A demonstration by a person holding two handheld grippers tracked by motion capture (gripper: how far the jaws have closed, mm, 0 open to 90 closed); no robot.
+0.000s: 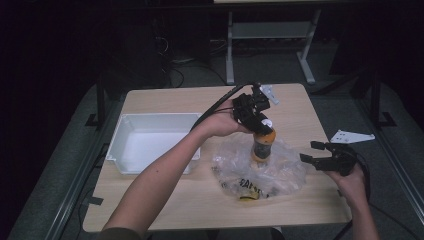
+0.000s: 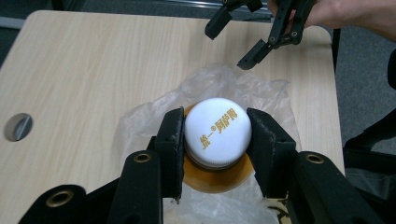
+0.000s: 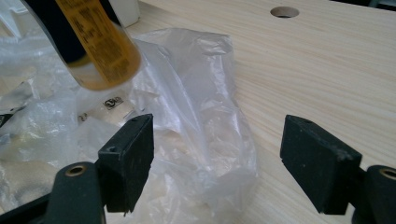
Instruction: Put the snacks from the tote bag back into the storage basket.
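Amber-filled bottle (image 1: 262, 145), clamped at its white cap (image 2: 217, 130) by the left claw (image 2: 215, 140), hangs above the plastic bag (image 1: 260, 172) at bench centre, so a straight lift suits while the wide-open right claw (image 1: 314, 152) at three o'clock pins the film.

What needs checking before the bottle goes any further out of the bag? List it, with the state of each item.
1. Left gripper clamped on the bottle's white cap: ok, both pads press its sides.
2. Bottle upright under the grip: ok in the high view.
3. Bottle's bottom free of the plastic bag: cannot tell; the right gripper view shows it raised, but the film lies close around it.
4. Right gripper ready to hold the bag down: not ok, jaws open, only one jaw over the film.
5. White bin free to receive the bottle: ok, nothing seen inside.
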